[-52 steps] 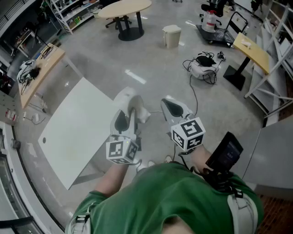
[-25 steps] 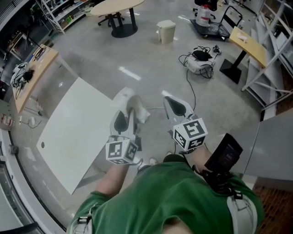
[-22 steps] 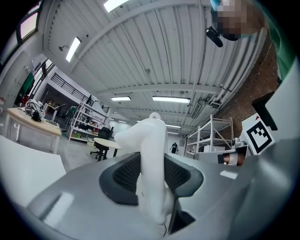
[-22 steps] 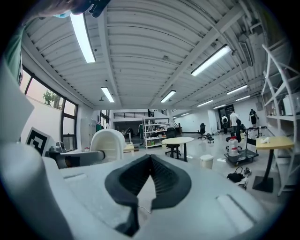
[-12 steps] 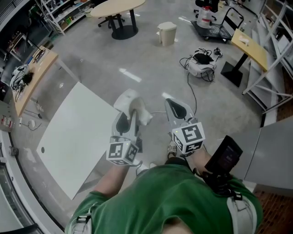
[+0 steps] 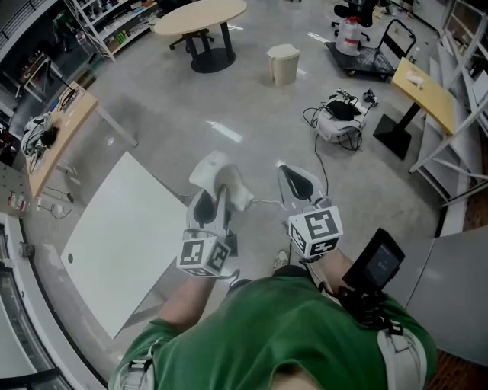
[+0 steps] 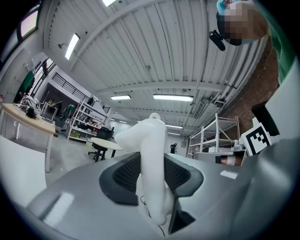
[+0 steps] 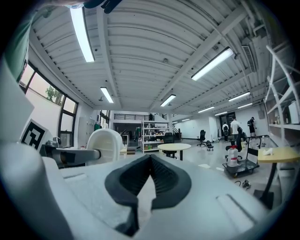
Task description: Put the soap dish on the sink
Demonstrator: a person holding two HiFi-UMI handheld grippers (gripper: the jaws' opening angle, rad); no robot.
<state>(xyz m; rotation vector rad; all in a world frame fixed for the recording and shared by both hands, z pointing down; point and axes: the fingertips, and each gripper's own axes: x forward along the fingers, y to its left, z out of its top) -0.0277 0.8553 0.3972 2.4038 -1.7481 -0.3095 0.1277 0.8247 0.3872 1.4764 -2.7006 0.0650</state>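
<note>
**Soap dish carried in the left tool above the workshop floor**

Seen from the head view, a person in a green shirt (image 6: 290, 335) holds both tools out level at waist height, side by side and a little apart. The left tool (image 7: 152, 161) is clenched on the white soap dish (image 6: 212, 166). Its two dark pads (image 7: 126, 173) press on either side of the dish's narrow lower part, and the broader, rounded part stands clear above and ahead of the jaws. The right tool (image 8: 149, 164) is clenched with nothing in it: its ribbed pads meet at the tips, leaving only a narrow wedge of gap lower down. In the right gripper view the soap dish shows off to the left, beside that tool.

Each tool carries a cube with square markers (image 6: 314, 230) at its rear. A dark, phone-like device (image 6: 377, 263) sits on the person's right forearm.

Below the tools lies the grey floor (image 6: 252, 114). A white desk (image 6: 114, 244) stands to the left of the tools. Further off are a round desk (image 6: 202, 15), a cream bin (image 6: 284, 62) and a tangle of cables (image 6: 339, 110).
</note>
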